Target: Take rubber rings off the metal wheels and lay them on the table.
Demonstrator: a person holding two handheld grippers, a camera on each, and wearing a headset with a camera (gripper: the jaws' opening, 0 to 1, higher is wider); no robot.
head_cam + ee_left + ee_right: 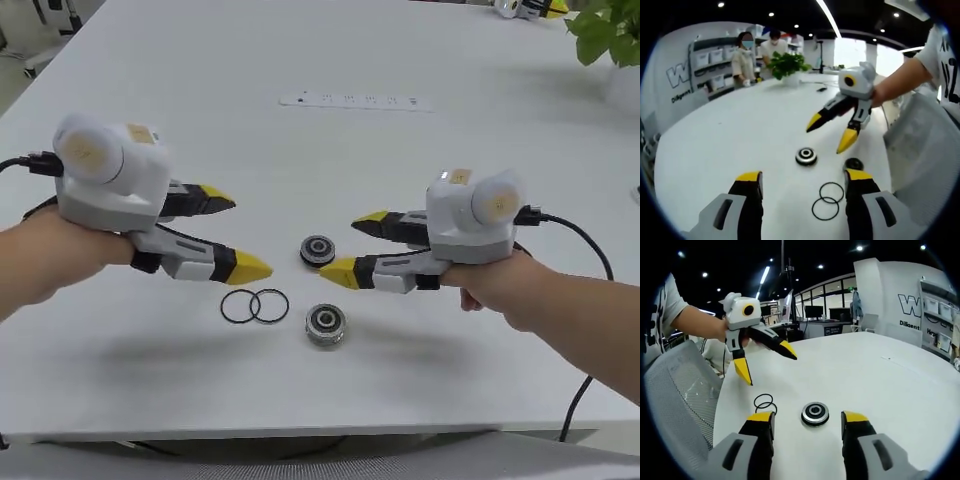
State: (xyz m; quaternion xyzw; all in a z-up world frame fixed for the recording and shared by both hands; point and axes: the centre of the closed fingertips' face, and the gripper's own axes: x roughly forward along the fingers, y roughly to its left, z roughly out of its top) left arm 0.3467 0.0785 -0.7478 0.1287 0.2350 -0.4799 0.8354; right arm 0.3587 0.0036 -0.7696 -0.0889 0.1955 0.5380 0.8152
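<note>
— Starting at the left: left gripper (251, 236) wide open, empty, above the table (300, 60). Two rubber rings (255, 306) lie overlapping on it, near the jaws.
— So those two look done. The metal wheels?
— Right of the rings, the far wheel (317, 250) and near wheel (325, 324); I can't tell if either carries a ring. Then the right gripper (338, 246), open, empty too.
— Left gripper view faces both wheels; right gripper view faces one.

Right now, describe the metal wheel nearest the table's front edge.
The near wheel is small and round, with a silvery metal rim and a dark face around a paler centre. It lies flat on the white table, right of the two black rings and apart from them. Nothing else touches it.
</note>
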